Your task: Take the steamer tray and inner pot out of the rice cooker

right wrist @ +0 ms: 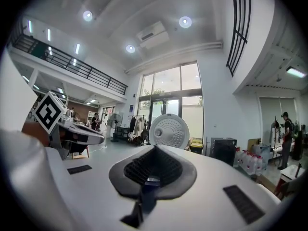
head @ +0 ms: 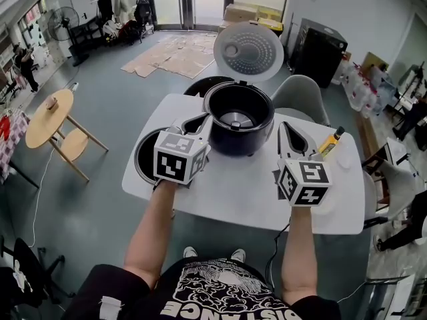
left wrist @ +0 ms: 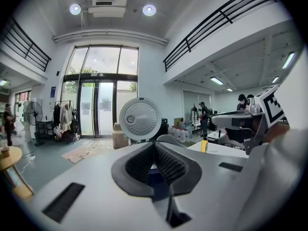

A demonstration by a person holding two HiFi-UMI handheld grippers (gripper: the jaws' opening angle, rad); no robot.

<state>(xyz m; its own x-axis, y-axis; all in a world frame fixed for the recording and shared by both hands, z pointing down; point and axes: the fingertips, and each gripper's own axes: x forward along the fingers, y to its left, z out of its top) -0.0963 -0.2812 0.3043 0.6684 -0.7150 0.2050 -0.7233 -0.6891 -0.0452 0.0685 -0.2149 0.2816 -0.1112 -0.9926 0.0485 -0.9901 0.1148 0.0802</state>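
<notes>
- No brand or label could be read on the black round rice cooker (head: 240, 135). The only legible writing was white lettering ending in "ISTANCE" on the person's black shirt (head: 207, 292).
- The left gripper (head: 202, 120) had its jaws fully together with nothing between them. Its tip sat just beside the cooker's left rim.
- The right gripper (head: 285, 127) was likewise pinched closed and empty. It sat just to the cooker's right, above the white table (head: 233, 192).
- The black round inner pot (head: 141, 155) stood on the table just left of the left gripper, partly behind its marker cube.
- The head view alone showed the cooker's open cavity with a silver plate at the bottom. It also showed a yellow-and-black tool (head: 331, 141) lying just right of the right gripper.
- A dark round shape (head: 200, 85) lay beyond the cooker, ahead of the left gripper. It was too hidden to identify.
- Both gripper views showed only the cooker's raised silver-white dimpled lid (left wrist: 140, 120) above the closed jaw tips. Each also showed the other gripper at its edge, and people standing far off in the hall.
</notes>
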